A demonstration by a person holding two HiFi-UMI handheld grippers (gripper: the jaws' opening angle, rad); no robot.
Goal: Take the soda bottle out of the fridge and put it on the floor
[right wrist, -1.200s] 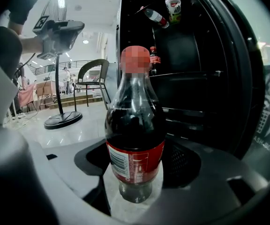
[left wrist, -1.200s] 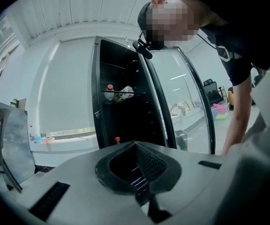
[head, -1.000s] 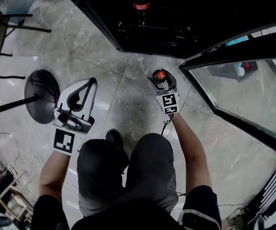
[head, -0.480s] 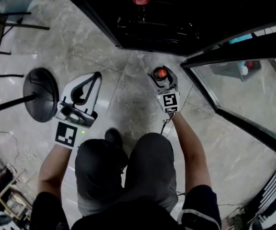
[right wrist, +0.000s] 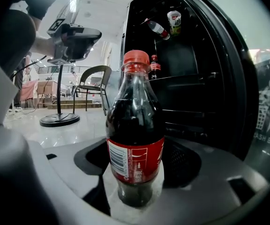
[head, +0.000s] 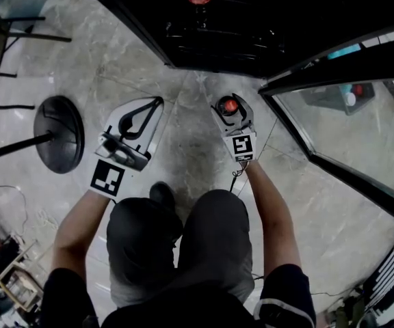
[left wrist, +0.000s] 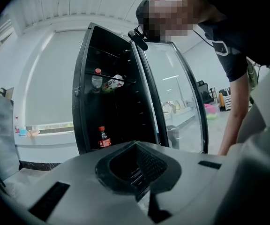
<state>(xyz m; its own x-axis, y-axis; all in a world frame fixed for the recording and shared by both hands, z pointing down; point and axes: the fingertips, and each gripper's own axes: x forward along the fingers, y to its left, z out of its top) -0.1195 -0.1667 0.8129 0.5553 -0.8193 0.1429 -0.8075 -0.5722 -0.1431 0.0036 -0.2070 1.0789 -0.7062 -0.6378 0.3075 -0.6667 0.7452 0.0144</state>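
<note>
So the right gripper [head: 229, 109] is still clamping the soda bottle [right wrist: 136, 139] down at the floor [head: 183, 149] by the fridge's [head: 252, 19] open front, while the empty, pinched-shut left gripper [head: 152, 106] is drifting closer, so probably only the release is left.

The left gripper [head: 156, 105] is held out ahead of the left knee, angled forward and to the right, its jaws closed tip to tip with nothing between them. The bare left forearm [head: 81, 224] reaches forward from a dark short sleeve. The right gripper [head: 229, 108] points straight ahead on an outstretched right forearm [head: 269, 210], its jaws clamped on the lower body of an upright soda bottle [right wrist: 135, 125].
</note>
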